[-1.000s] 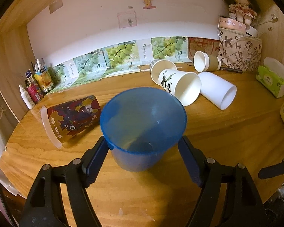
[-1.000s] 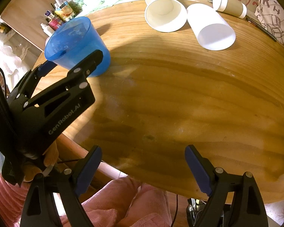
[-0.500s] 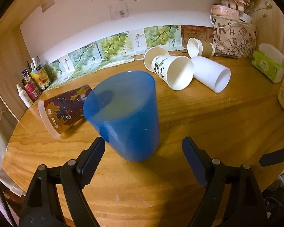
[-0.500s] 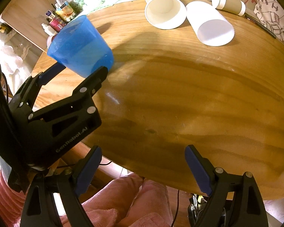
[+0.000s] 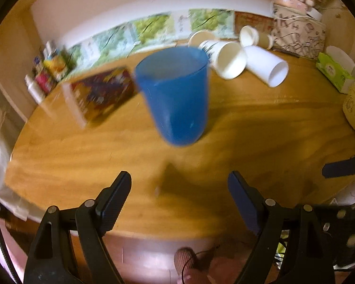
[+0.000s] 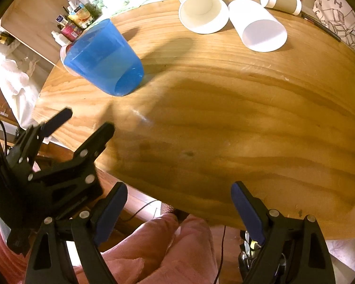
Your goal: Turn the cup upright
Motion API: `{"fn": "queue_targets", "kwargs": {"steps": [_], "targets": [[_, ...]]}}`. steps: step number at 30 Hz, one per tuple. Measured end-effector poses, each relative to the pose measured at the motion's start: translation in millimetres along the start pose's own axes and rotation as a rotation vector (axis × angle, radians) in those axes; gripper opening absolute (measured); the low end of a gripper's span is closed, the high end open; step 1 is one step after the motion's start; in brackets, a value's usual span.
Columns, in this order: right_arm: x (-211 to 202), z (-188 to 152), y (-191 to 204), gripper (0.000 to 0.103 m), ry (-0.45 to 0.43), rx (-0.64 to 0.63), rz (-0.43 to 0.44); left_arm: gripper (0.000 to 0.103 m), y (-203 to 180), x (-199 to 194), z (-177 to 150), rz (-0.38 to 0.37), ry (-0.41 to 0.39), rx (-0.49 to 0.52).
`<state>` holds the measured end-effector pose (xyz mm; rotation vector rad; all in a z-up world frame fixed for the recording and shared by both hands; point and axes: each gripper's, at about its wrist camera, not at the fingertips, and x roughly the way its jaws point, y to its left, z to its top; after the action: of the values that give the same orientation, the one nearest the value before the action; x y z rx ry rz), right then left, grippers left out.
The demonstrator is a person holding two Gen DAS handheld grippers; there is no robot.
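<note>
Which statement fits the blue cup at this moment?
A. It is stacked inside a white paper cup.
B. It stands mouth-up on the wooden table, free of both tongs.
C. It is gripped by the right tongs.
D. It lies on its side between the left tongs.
B. The blue cup rests on its base with its mouth upward on the wooden table, and the left tongs and right tongs both gape open, short of it.

Blue translucent cup point(image 5: 175, 94) centre frame; honey-brown wood-grain counter point(image 5: 260, 127); white paper cups point(image 5: 266, 67) upper right; red-purple printed cup point(image 5: 101, 93) left; green tissue box point(image 5: 333, 74) right edge; black tools with blue pads point(image 5: 242, 197).
</note>
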<state>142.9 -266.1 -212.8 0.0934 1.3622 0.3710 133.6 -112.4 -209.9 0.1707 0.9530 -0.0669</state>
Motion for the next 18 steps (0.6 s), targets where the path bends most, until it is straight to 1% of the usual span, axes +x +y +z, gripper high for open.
{"fn": "queue_targets", "kwargs": {"steps": [3, 6, 8, 13, 16, 18], "targets": [[-2, -1, 5, 0.09, -0.007, 0.002, -0.002, 0.087, 17, -6, -9, 0.015, 0.067, -0.056], [-6, -3, 13, 0.09, -0.021, 0.008, -0.004, 0.087, 30, -18, -13, 0.0, 0.1, -0.101], [-12, -4, 19, 0.09, -0.038, 0.01, -0.006, 0.087, 40, -27, -13, 0.005, 0.123, -0.112], [-30, -6, 39, 0.09, -0.087, 0.02, -0.011, 0.087, 66, -51, -9, -0.001, 0.14, -0.129], [-47, -8, 56, 0.09, -0.154, 0.05, -0.026, 0.087, 84, -63, -5, 0.006, 0.142, -0.116], [-57, -11, 65, 0.101, -0.185, 0.074, -0.027, 0.087, 100, -72, -3, -0.013, 0.142, -0.124]]}}
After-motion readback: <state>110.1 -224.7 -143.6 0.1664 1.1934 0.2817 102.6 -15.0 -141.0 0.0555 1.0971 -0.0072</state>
